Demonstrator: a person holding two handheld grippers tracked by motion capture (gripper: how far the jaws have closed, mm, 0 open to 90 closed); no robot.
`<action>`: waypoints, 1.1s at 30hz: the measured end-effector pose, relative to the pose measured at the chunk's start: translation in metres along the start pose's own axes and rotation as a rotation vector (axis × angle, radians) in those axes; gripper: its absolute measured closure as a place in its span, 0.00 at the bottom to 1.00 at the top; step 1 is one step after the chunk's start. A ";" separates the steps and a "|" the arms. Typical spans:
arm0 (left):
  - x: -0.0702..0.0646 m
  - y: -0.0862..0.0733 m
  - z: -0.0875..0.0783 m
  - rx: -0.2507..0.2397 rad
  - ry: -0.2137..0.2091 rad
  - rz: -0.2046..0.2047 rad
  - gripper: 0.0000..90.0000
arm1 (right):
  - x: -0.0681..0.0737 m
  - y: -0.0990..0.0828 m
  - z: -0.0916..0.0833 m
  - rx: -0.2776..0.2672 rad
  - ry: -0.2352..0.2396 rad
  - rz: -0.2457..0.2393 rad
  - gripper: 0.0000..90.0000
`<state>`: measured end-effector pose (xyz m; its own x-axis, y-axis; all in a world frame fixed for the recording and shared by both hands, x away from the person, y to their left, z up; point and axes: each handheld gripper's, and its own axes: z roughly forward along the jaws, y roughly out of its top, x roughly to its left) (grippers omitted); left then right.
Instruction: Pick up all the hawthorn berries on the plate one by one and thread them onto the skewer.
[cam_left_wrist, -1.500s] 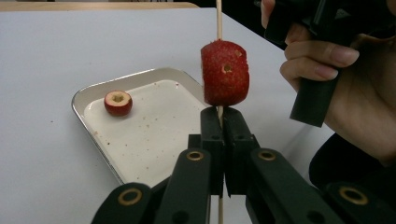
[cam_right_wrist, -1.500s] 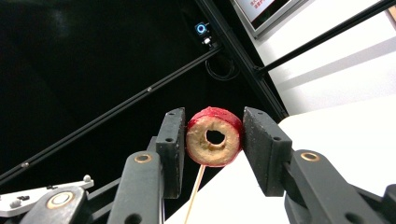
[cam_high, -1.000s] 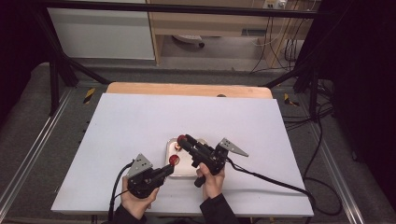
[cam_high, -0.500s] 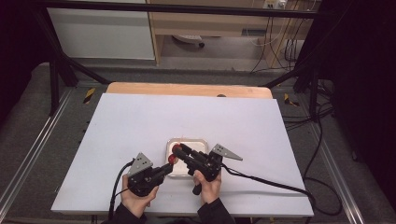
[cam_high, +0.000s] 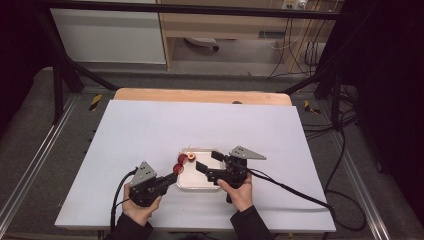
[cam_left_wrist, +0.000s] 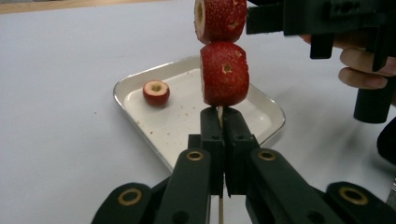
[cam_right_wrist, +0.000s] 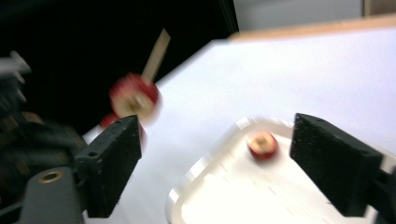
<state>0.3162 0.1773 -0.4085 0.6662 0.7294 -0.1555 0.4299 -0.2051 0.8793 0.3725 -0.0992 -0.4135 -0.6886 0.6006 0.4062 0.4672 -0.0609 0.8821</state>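
1. High view: my left gripper (cam_high: 172, 181) clamps the skewer (cam_high: 183, 164) of red fruit at the tray's (cam_high: 200, 186) near-left edge; a knock could tip it.
2. Left gripper view: the jaws pinch the thin stick below two fruits (cam_left_wrist: 224, 74); they could slide down.
3. Right gripper view: my right gripper (cam_right_wrist: 212, 165) has just been opening and stands wide and empty; the loose fruit (cam_right_wrist: 262, 144) on the tray might roll when grabbed.

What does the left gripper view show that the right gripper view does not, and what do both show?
Left gripper view alone: the left claw shut on the thin stick, below the lower fruit piece, and a hand's fingers. Right gripper view alone: the right claw open, its jaws just opened with nothing between them, and the stick's free end. Both: the two skewered fruit pieces, the metal tray and the loose fruit piece in it.
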 end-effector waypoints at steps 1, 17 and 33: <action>0.002 -0.001 -0.001 0.000 0.001 -0.002 0.98 | -0.002 0.000 -0.001 0.039 -0.011 -0.014 0.17; 0.040 -0.012 -0.012 0.055 0.048 0.033 0.98 | -0.013 0.009 0.004 0.453 -0.136 -0.238 0.09; 0.053 -0.017 -0.019 0.101 0.064 0.062 0.98 | -0.010 0.052 0.062 0.608 -0.148 -0.269 0.15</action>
<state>0.3329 0.2317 -0.4231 0.6546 0.7526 -0.0709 0.4505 -0.3131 0.8360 0.4374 -0.0589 -0.3866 -0.7615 0.6376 0.1162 0.5488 0.5389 0.6390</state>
